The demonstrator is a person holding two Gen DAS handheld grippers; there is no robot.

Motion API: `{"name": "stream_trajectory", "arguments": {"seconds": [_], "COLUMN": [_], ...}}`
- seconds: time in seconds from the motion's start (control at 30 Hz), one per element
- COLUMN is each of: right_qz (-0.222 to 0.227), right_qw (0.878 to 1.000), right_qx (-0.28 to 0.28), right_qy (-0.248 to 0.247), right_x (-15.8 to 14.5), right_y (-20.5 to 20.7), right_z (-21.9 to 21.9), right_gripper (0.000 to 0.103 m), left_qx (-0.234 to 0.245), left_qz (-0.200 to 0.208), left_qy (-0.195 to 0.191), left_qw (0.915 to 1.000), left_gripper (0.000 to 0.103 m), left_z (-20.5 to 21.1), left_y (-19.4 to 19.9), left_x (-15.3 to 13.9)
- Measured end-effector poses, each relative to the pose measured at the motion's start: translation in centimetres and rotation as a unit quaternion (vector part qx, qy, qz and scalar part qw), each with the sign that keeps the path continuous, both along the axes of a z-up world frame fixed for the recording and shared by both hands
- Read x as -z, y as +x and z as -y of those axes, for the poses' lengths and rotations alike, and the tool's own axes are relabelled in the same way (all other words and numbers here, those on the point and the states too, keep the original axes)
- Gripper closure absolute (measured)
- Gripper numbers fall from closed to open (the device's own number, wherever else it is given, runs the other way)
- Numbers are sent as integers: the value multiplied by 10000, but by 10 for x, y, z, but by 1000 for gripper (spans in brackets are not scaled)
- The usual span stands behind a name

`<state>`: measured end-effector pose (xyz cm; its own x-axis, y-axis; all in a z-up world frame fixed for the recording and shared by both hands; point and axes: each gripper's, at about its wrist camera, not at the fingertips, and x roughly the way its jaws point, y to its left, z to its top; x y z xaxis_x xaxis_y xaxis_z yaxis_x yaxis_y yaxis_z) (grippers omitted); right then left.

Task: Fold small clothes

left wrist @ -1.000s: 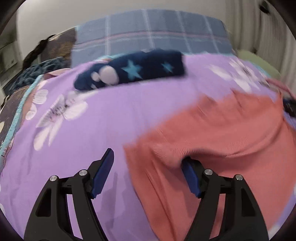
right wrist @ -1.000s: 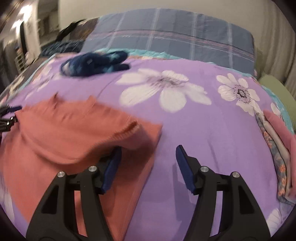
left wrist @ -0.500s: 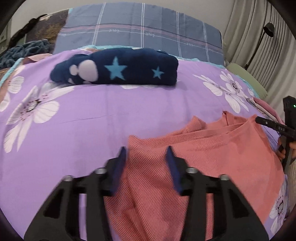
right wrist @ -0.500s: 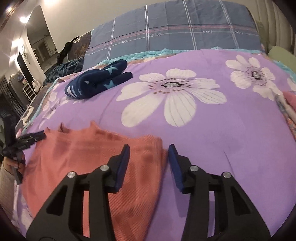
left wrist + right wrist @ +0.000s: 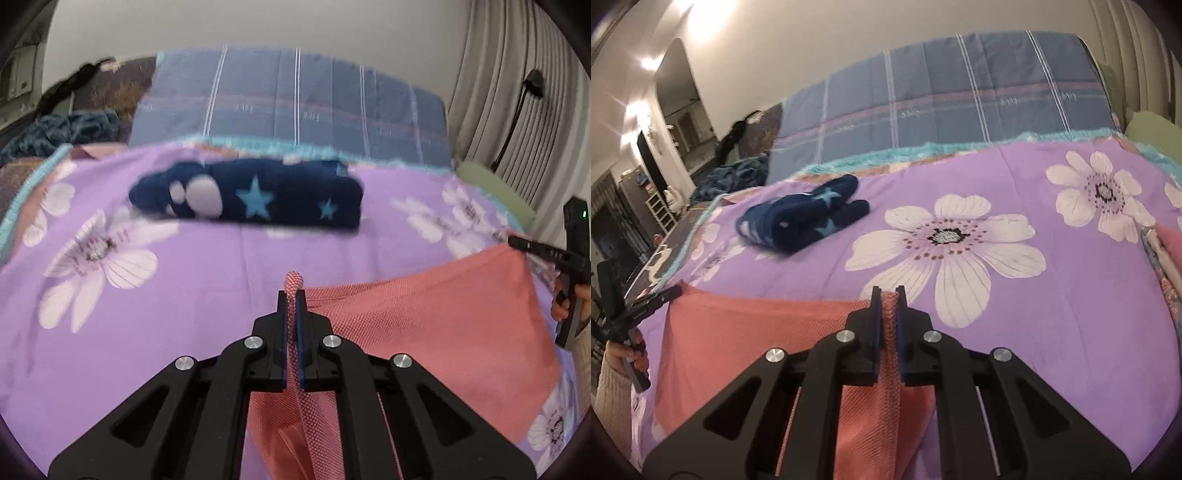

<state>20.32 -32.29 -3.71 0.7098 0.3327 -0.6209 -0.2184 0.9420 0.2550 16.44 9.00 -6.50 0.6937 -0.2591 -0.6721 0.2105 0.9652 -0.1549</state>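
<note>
Left gripper (image 5: pixel 291 295): jaws pinched narrow on a fold of the salmon knit garment (image 5: pixel 424 332); a nub of cloth pokes out past the tips, and the rest trails back between and under the jaws.

Right gripper (image 5: pixel 887 293): jaws closing, pads already pressing on the garment (image 5: pixel 746 332) at its other corner; cloth is bunched between them and hangs down behind.

Between the two grips the garment's top edge runs taut. Seen from the left wrist, it spreads to the right of the jaws as far as the right gripper (image 5: pixel 517 243), which a hand (image 5: pixel 565 299) holds. Seen from the right wrist, it spreads to the left of the jaws, towards the left gripper (image 5: pixel 674 293) and the hand (image 5: pixel 624 352) in a cream sleeve (image 5: pixel 609 398).

Beneath it: the bed (image 5: pixel 203 288) with a purple flowered cover. Well beyond both jaws lies a folded navy star-print piece (image 5: pixel 251 195), apart from the garment. Behind that is a blue plaid pillow (image 5: pixel 295 107).

No containers seen.
</note>
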Motion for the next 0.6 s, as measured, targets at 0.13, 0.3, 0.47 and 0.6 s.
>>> {"name": "stream_trajectory", "arguments": {"seconds": [0.13,0.3,0.47,0.6], "right_qz": [-605,-623,-600,-658], "right_qw": [9960,9966,9980,9978], "right_qx": [253,276,131,-62], "right_qy": [-599,-461,-155,-44], "right_x": [37,42,30,34], "right_y": [24,-1,-53,-104], "right_z": [-9,7,25,26], "right_gripper": [86,77,74,73], "left_qx": [-101,-248,-165,70], "left_qz": [-485,-172,-106,-406], "left_qy": [517,183,70,-101], "left_qw": [9974,9994,9998,9991], "left_gripper": [85,63,49,49], "left_z": [7,-12,-17,-8], "left_y": [17,-11,-58,-113], "left_x": [39,20,4,13]}}
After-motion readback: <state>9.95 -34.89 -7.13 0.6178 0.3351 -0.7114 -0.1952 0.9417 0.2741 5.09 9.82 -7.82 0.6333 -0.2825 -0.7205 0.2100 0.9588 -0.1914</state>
